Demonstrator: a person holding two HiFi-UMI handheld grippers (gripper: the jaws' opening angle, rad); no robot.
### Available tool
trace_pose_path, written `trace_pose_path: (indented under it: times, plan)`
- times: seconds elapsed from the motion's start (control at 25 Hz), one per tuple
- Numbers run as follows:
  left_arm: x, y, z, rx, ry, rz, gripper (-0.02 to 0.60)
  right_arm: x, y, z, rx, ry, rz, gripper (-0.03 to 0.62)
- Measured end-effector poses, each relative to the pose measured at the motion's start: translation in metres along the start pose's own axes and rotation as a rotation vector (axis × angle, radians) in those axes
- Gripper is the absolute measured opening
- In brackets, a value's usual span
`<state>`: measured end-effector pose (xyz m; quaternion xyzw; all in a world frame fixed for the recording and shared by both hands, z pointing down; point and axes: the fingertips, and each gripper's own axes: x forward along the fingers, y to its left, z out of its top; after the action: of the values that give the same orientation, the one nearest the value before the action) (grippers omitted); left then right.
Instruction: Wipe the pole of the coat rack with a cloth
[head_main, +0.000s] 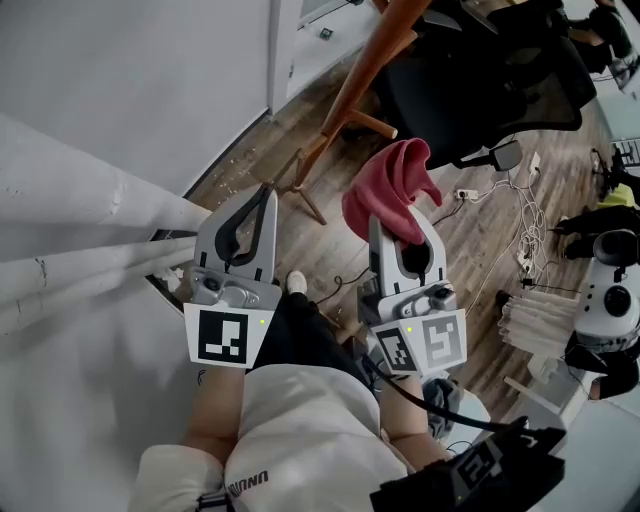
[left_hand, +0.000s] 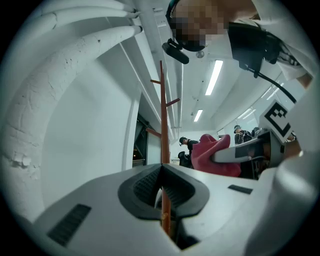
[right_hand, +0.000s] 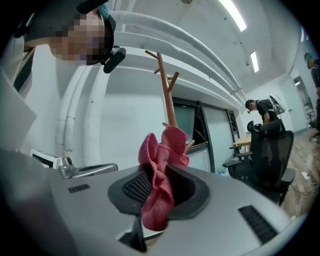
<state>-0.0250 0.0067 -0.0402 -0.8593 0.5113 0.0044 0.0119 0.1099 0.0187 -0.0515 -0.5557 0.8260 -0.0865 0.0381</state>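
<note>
The coat rack's brown wooden pole (head_main: 360, 80) slants from the top centre down to its legs on the wood floor. In the left gripper view the pole (left_hand: 163, 115) stands straight ahead with pegs near its top, and in the right gripper view the pole (right_hand: 167, 95) rises behind the cloth. My right gripper (head_main: 403, 228) is shut on a red cloth (head_main: 385, 190), which bunches above the jaws (right_hand: 157, 175) close beside the pole's lower part. My left gripper (head_main: 264, 190) is shut with nothing in it, left of the rack's base, and its tips (left_hand: 161, 167) meet in line with the pole.
Thick white pipes (head_main: 80, 200) run along the wall at the left. A black office chair (head_main: 480, 80) stands behind the rack. Cables and a power strip (head_main: 468, 194) lie on the floor to the right, near white equipment (head_main: 610, 290). People stand in the far room.
</note>
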Motion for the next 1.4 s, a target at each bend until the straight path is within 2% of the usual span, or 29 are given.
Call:
trace_pose_path:
  times: [0.4, 0.64, 0.96, 1.2, 1.4]
  plan:
    - [-0.004, 0.01, -0.022, -0.025, 0.038, 0.008, 0.012, 0.011, 0.003, -0.024, -0.021, 0.043, -0.011, 0.086]
    - [-0.03, 0.011, -0.049, -0.017, 0.028, -0.023, 0.012, 0.002, 0.017, -0.052, -0.003, 0.019, -0.016, 0.086]
    - [0.003, 0.035, -0.095, -0.044, 0.076, -0.04, 0.012, 0.039, 0.0, -0.089, -0.029, 0.057, -0.059, 0.086]
    - [0.013, 0.039, -0.13, -0.032, 0.054, -0.041, 0.012, 0.05, -0.006, -0.114, -0.054, 0.037, -0.044, 0.086]
    - [0.026, 0.039, -0.151, -0.024, 0.038, -0.044, 0.012, 0.06, -0.021, -0.131, -0.028, 0.009, -0.038, 0.086]
